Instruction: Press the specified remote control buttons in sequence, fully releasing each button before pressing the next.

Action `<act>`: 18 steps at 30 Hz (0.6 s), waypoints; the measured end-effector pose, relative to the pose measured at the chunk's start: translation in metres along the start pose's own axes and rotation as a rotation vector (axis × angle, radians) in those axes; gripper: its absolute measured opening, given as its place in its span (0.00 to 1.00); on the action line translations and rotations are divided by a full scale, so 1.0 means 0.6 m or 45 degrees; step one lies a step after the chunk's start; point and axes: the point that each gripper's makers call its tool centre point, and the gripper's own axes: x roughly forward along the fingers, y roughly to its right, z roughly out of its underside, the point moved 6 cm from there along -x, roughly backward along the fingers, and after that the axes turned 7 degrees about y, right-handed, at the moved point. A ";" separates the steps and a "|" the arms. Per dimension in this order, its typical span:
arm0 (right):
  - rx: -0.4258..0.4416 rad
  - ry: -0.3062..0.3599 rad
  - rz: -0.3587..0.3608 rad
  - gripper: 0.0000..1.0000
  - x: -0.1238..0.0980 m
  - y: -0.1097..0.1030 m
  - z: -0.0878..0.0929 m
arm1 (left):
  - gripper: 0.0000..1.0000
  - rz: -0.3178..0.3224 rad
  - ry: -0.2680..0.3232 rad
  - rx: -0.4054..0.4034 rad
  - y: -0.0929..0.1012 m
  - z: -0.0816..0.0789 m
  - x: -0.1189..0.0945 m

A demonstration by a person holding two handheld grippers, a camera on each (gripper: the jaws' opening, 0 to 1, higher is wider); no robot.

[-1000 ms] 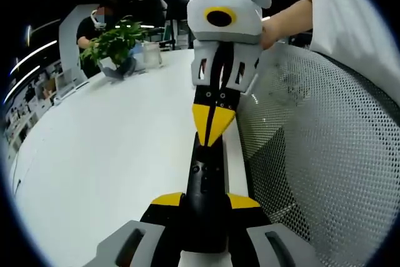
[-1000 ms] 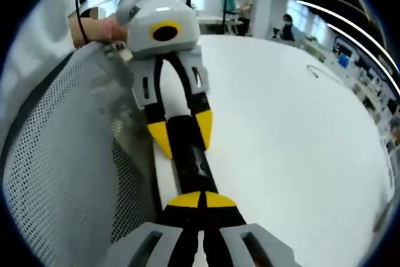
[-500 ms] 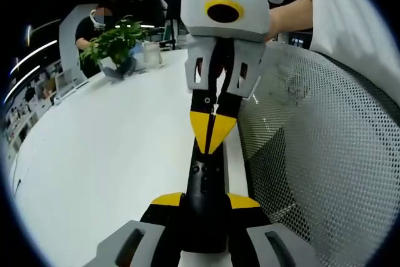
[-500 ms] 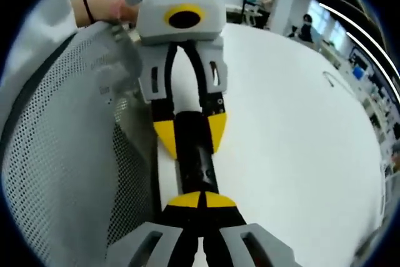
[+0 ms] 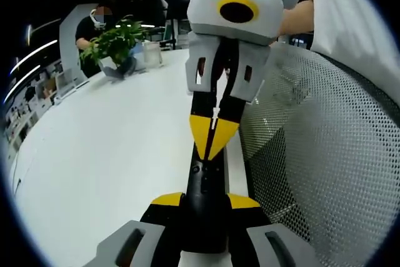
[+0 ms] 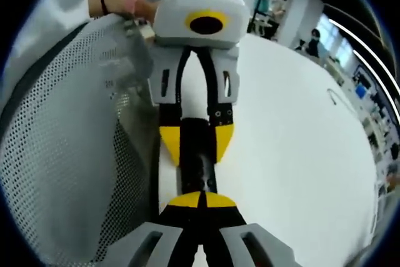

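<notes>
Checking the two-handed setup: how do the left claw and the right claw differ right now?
The left claw has its jaws apart, clamping the black remote control by its sides; the right claw has its jaws shut together, holding nothing. The left claw grips one end; the right claw points its joined tips at the button face, contact unclear. Both have yellow tips.

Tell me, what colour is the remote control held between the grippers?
The remote control is black, clearest in the right gripper view.
</notes>
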 end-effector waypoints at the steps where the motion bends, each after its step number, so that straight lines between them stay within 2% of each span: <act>1: 0.008 0.000 -0.001 0.00 0.000 0.001 0.000 | 0.25 0.000 0.000 0.001 0.000 0.000 0.000; 6: 0.004 -0.007 0.014 0.00 0.001 0.000 0.000 | 0.25 0.001 0.000 -0.001 0.000 0.000 0.000; 11: 0.005 0.016 0.087 0.00 0.000 -0.010 0.001 | 0.25 0.000 0.001 -0.003 0.000 0.000 0.000; 13: 0.013 0.014 0.090 0.00 -0.001 -0.011 -0.001 | 0.25 0.002 0.003 -0.003 0.000 0.000 0.000; 15: 0.102 0.040 0.041 0.00 0.002 -0.019 -0.007 | 0.25 0.003 0.007 -0.003 -0.001 0.000 0.000; 18: 0.078 0.038 0.036 0.00 0.009 -0.024 -0.013 | 0.25 0.003 0.006 -0.004 0.000 0.001 0.000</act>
